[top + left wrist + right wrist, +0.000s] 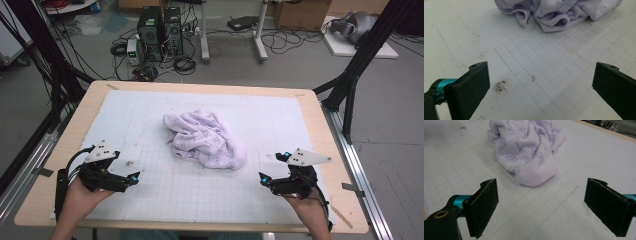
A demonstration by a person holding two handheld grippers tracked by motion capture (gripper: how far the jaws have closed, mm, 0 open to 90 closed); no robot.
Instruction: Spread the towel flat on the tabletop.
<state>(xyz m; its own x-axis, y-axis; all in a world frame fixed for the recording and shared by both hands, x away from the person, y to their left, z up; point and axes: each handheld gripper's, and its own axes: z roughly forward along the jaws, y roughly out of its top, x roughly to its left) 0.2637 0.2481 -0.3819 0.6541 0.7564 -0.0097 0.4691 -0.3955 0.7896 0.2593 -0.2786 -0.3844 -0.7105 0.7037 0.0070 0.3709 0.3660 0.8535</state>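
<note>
Towel (pixel 205 140), lilac terry with small printed figures, lies crumpled in a heap near the middle of the white gridded mat (pixel 200 195) that covers the bench (pixel 320 130); I see no edge or corner drawn out flat, so I judge the work on it, most likely spreading or folding it, as not yet begun, with everything left to do. From where I steer, the left hand-held gripper (pixel 134 176) sits at the near left of the mat, jaws spread wide with nothing between them, and its own camera looks across bare grid squares and a dark smudge (pixel 500 85) toward the heap's folded hems (pixel 554 15), which lie well ahead of the pads (pixel 474 85). The right hand-held gripper (pixel 272 169) rests at the near right, likewise spread and empty; its view shows the towel's rounded, stitched edge (pixel 534 180) ahead and between the jaws, nearer than on the left but apart from them. Both grippers flank the heap on the near side, neither touching it. Past the bench, computer towers (pixel 160 32) and cables sit on the floor.
</note>
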